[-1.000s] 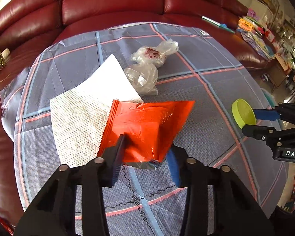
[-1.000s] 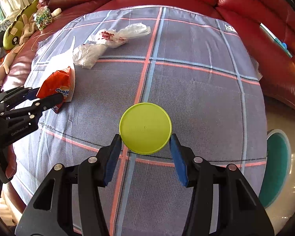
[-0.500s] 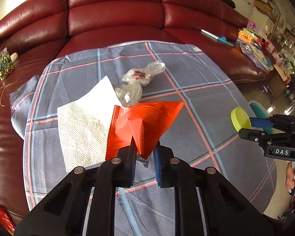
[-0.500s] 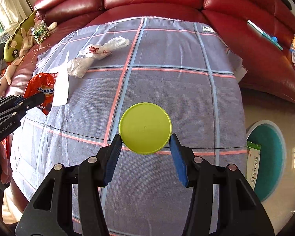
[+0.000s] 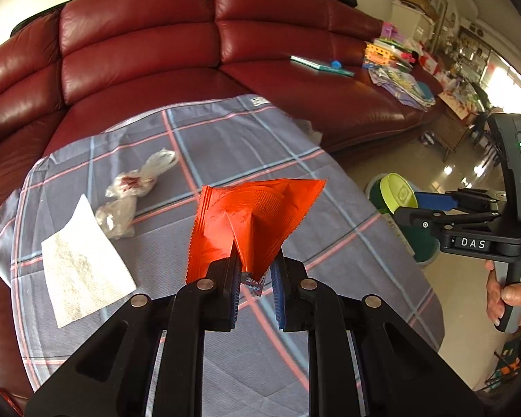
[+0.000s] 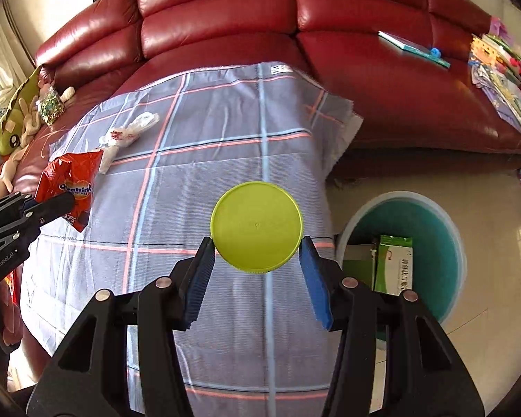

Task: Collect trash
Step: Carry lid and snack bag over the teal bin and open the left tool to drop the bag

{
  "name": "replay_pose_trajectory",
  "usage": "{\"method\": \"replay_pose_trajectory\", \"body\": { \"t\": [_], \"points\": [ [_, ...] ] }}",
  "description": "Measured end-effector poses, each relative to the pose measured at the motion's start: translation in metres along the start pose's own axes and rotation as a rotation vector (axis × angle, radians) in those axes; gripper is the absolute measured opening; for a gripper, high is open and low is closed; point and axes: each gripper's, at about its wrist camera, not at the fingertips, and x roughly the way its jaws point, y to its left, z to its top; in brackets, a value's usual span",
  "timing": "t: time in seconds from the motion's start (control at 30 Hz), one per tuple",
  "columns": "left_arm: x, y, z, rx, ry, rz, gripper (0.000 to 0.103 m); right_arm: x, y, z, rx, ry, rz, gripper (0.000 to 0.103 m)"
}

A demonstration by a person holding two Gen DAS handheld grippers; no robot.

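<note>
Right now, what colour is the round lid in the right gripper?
Lime green: the lid sits clamped in the right gripper, clearest in the right wrist view.

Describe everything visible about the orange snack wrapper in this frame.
The orange snack wrapper is a glossy foil packet with serrated edges, creased and folded. The right wrist view shows "Ovaltine" lettering on it. The left gripper pinches its lower corner and holds it above the checked cloth, touching nothing else.

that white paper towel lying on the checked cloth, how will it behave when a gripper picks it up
The paper towel lies thin and flat, so it will probably droop limply from a pinch. It looks very light, so it may slide on the cloth before the gripper catches an edge.
</note>
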Motion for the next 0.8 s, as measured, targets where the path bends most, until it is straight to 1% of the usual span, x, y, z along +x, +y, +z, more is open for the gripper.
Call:
{"method": "replay_pose_trajectory", "body": {
  "t": [0.2,0.37,0.5,0.63,0.8],
  "points": [
    [0.023,-0.069,0.016,0.097,0.014,-0.078,0.016,-0.023,-0.061,-0.009,0.088,-0.034,-0.053,0.048],
    [0.048,-0.128,0.026,0.169,0.037,-0.151,0.016,-0.042,-0.103,-0.020,0.150,-0.061,-0.086,0.048],
    [0.072,-0.173,0.033,0.225,0.066,-0.195,0.016,-0.054,-0.135,-0.028,0.196,-0.080,-0.108,0.048],
    [0.097,-0.208,0.036,0.271,0.102,-0.232,0.016,-0.058,-0.163,-0.038,0.240,-0.080,-0.126,0.048],
    [0.130,-0.240,0.034,0.305,0.159,-0.261,0.016,-0.057,-0.191,-0.048,0.283,-0.070,-0.140,0.048]
  ]
}}
